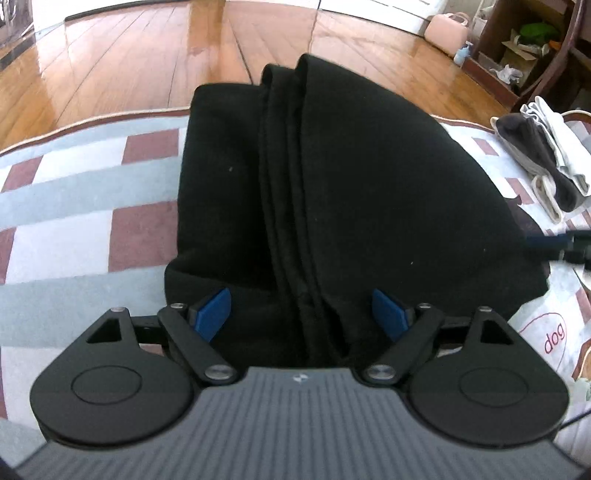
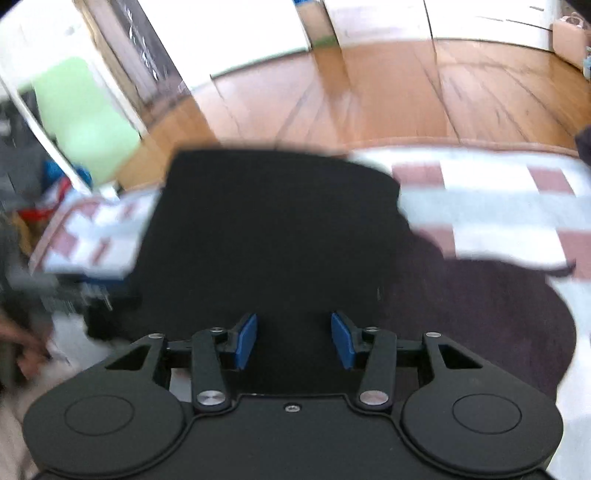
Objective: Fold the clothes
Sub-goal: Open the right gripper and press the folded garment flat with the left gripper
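A black garment [image 1: 351,177] lies in a folded heap on a checked grey, white and maroon mat [image 1: 74,192]. Several fold ridges run lengthwise down its middle. My left gripper [image 1: 301,314] hovers over its near end, jaws wide apart, with the ridges between the blue pads [image 1: 214,314] and neither pad pressing. In the blurred right wrist view the same garment [image 2: 266,221] fills the middle. My right gripper [image 2: 294,339] stands open above the cloth with nothing pinched. A blue fingertip of the right gripper [image 1: 554,242] shows at the garment's right edge.
A small stack of dark and white clothes [image 1: 543,162] lies on the mat at the right. Beyond the mat is glossy wooden floor [image 1: 166,55], with a pink case [image 1: 445,31] and a cluttered wooden shelf [image 1: 517,48] at the far right. A hand [image 2: 22,354] shows at the left.
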Available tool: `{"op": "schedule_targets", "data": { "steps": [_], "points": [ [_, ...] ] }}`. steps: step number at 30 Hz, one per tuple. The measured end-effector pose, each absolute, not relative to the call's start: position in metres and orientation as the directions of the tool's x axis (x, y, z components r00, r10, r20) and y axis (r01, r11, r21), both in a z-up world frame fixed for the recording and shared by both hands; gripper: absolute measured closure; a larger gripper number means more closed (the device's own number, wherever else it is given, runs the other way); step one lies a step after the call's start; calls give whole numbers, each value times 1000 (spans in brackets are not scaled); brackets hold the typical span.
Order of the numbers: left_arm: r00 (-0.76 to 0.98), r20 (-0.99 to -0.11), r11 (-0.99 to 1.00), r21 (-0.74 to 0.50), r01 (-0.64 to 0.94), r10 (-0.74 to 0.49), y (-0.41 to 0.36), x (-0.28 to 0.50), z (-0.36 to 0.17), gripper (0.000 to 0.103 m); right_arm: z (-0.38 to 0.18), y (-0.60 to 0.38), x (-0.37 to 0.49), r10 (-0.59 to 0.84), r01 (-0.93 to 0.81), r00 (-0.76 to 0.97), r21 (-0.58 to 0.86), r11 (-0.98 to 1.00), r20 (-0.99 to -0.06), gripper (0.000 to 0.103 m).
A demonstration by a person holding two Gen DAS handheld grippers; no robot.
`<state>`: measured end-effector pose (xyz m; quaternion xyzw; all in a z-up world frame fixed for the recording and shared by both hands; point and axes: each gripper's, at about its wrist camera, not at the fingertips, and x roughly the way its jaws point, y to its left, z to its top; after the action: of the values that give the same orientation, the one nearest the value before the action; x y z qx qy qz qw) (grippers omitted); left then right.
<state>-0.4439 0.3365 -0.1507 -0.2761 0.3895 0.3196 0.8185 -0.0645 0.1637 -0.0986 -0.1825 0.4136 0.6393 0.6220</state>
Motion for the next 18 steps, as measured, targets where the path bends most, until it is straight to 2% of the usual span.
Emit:
{"op": "schedule_targets", "data": {
  "steps": [4,6,11,15,18],
  "points": [
    [422,-849,656,-124,-745,319,332,-442,-155,18,-118,160,-94,593,-986,-133,165,1,-794,47],
    [412,-850,667,-101,-738,328,330,-441,-152,19,-118,162,-93,593,-985,-134,174,10,-794,47],
    [579,-733,695,-205,-689,357,329,-460,-114,22,-96,156,-81,529,-980,-191,195,-49,-827,48],
    [762,-579,694,-422,-583,289,353,-462,-89,22,-54,174,-72,643,-947,-300,299,-114,-705,49],
    [787,-572,752,-408,-518,232,373,-432,-86,24,-52,213,-62,685,-957,-247,285,-60,-686,49]
  ]
}}
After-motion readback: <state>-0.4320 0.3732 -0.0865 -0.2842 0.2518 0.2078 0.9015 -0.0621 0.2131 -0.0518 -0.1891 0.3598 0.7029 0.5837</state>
